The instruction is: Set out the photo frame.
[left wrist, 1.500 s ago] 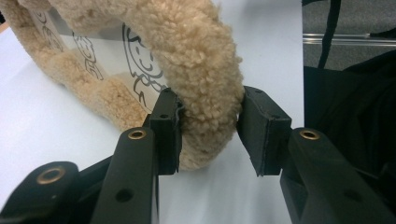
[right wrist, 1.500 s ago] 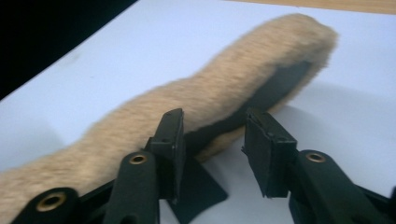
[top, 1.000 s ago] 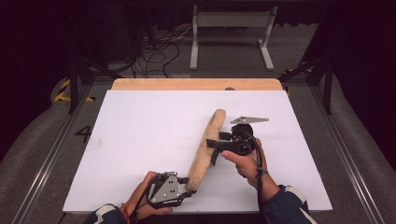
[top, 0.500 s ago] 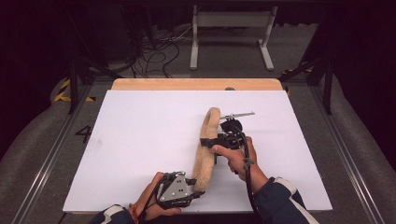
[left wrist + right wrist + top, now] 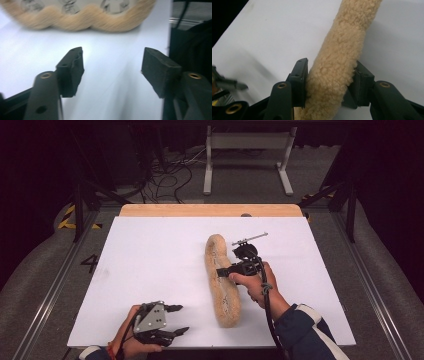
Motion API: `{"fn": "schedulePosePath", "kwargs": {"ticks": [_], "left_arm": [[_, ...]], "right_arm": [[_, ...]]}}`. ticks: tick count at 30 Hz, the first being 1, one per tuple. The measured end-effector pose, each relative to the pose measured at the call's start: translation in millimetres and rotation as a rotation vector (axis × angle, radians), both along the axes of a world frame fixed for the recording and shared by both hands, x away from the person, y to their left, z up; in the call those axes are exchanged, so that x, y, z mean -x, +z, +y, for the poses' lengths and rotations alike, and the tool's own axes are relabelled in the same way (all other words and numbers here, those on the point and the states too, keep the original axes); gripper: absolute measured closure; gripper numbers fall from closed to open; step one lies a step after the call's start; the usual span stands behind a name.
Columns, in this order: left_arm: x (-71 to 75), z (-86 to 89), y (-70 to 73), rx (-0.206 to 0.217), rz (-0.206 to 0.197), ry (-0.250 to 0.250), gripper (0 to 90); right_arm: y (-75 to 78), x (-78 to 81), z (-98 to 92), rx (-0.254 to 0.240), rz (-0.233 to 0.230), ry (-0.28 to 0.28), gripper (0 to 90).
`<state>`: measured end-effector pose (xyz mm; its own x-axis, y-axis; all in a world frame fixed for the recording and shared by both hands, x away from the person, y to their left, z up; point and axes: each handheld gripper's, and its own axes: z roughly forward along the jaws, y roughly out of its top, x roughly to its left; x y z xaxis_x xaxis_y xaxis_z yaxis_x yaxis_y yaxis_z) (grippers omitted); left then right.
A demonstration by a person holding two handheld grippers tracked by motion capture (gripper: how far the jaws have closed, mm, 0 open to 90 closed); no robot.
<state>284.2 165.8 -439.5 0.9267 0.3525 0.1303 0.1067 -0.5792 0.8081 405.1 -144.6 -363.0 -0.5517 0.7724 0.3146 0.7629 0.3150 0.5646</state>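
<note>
A long tan fleece roll (image 5: 221,280) with a grey patterned inner side lies lengthwise on the white table (image 5: 150,255), right of centre. My right gripper (image 5: 224,271) reaches across its middle from the right. In the right gripper view its jaws have just been closing, and the pads press into both sides of the fleece roll (image 5: 352,30); right gripper (image 5: 330,75). My left gripper (image 5: 183,319) sits at the near edge, left of the roll and apart from it. Its jaws have just been opening, with nothing between them; left gripper (image 5: 112,67). The fleece roll (image 5: 82,21) lies beyond them.
A wooden board edge (image 5: 210,210) runs along the table's far side. Beyond it on the floor stand a white metal frame (image 5: 247,142) and loose cables (image 5: 170,175). Dark rails flank the table on both sides.
My left gripper let go of the roll's near end, opened and moved left along the near edge. The right gripper closed onto the roll's middle. The roll swung to lie straighter.
</note>
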Motion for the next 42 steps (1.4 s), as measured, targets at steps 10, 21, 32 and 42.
{"fn": "schedulePosePath", "kwargs": {"ticks": [10, 21, 32, 42], "left_arm": [[-23.8, 39.9, -16.3, -0.075, 0.06, 0.179, 23.4], [-32.6, 39.5, -16.6, -0.037, 0.093, 0.242, 17.2], [-40.6, 33.9, -9.7, 0.042, 0.128, 0.231, 15.8], [-82.8, 26.4, -3.0, 0.074, 0.133, 0.288, 14.2]], "right_arm": [[4.2, -4.8, 0.4, 0.031, -0.024, 0.096, 61.6], [5.0, -12.5, 11.0, 0.051, -0.038, 0.289, 61.5], [6.7, -10.8, 26.7, 0.091, -0.075, 0.434, 60.8], [11.8, 13.5, 12.8, 0.166, -0.257, 0.395, 42.6]]}}
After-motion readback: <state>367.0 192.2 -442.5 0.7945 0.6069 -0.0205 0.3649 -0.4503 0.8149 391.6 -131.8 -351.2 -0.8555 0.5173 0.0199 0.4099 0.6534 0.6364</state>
